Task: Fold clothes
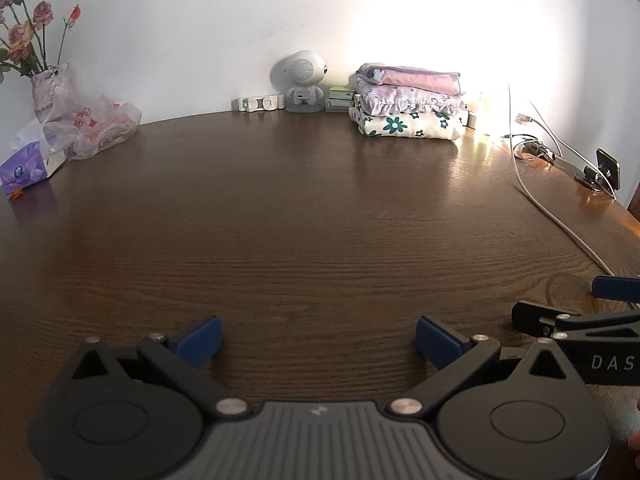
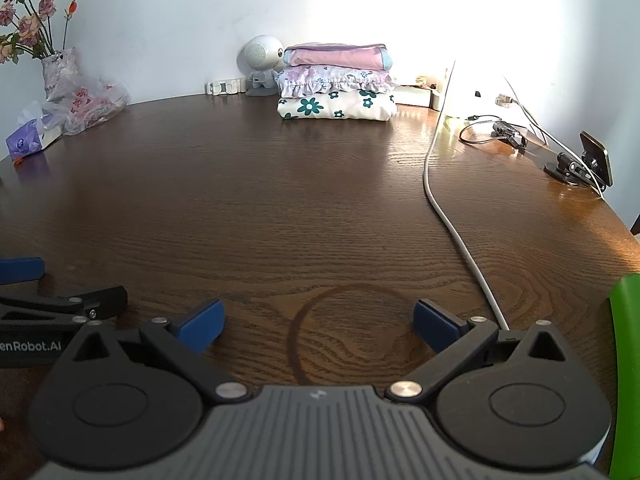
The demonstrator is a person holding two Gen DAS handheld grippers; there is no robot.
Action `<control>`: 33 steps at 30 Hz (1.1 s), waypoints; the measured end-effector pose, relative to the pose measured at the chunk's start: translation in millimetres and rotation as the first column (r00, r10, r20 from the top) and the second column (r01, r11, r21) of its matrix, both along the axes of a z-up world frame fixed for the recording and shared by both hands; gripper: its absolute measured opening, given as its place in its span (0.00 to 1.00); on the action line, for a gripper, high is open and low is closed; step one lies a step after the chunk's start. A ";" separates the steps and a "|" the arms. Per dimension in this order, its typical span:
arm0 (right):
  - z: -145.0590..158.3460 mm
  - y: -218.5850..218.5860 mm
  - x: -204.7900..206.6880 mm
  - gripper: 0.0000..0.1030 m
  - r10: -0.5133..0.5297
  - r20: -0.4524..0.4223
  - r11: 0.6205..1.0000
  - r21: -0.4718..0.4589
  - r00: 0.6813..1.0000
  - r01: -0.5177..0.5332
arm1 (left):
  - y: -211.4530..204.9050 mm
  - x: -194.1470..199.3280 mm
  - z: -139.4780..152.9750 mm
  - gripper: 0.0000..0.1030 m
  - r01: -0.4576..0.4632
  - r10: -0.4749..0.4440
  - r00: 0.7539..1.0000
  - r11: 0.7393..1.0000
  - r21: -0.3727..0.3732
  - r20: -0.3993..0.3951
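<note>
A stack of three folded clothes [image 1: 408, 102] [image 2: 338, 80] rests at the far side of the dark wooden table [image 1: 300, 220] [image 2: 260, 200] by the wall: pink on top, lilac floral in the middle, white with green flowers below. My left gripper [image 1: 319, 340] hovers open over bare wood near the front edge, nothing between its blue pads. My right gripper [image 2: 318, 324] is open too, above a dark ring mark [image 2: 344, 332] in the wood. Both grippers sit side by side, far from the stack. Part of the right gripper shows at the left wrist view's right edge.
A white cable [image 2: 448, 216] [image 1: 552, 216] runs across the table's right side. A vase of flowers [image 1: 50, 88], plastic bag [image 1: 100, 128] and tissue pack [image 1: 28, 168] sit far left. A small robot-shaped speaker [image 1: 304, 80] stands by the wall. A phone stand [image 2: 584, 164] is far right; something green [image 2: 626, 360] is at the right edge.
</note>
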State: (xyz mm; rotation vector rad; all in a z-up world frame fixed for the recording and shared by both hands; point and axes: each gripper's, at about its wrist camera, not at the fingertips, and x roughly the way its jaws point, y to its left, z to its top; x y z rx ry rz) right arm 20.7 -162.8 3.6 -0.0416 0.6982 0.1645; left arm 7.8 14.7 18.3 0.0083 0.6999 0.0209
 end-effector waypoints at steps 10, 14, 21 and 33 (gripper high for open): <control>-0.6 -0.1 0.1 1.00 -0.001 0.000 1.000 -0.003 1.000 0.001 | 1.4 -3.1 0.6 1.00 0.008 -0.008 1.000 1.000 0.003 0.000; -1.4 -0.7 0.4 1.00 0.000 0.000 1.000 -0.003 1.000 0.000 | 1.1 -3.2 0.5 1.00 0.009 -0.009 1.000 1.000 -0.001 0.000; -2.5 -0.7 0.3 1.00 0.001 0.001 1.000 -0.003 1.000 -0.001 | 0.8 -4.0 0.5 1.00 0.009 -0.009 1.000 1.000 -0.001 0.000; -3.0 -1.5 -0.2 1.00 -0.005 0.001 1.000 0.000 1.000 0.005 | 0.7 -1.2 0.2 1.00 -0.005 0.005 1.000 1.000 -0.001 0.000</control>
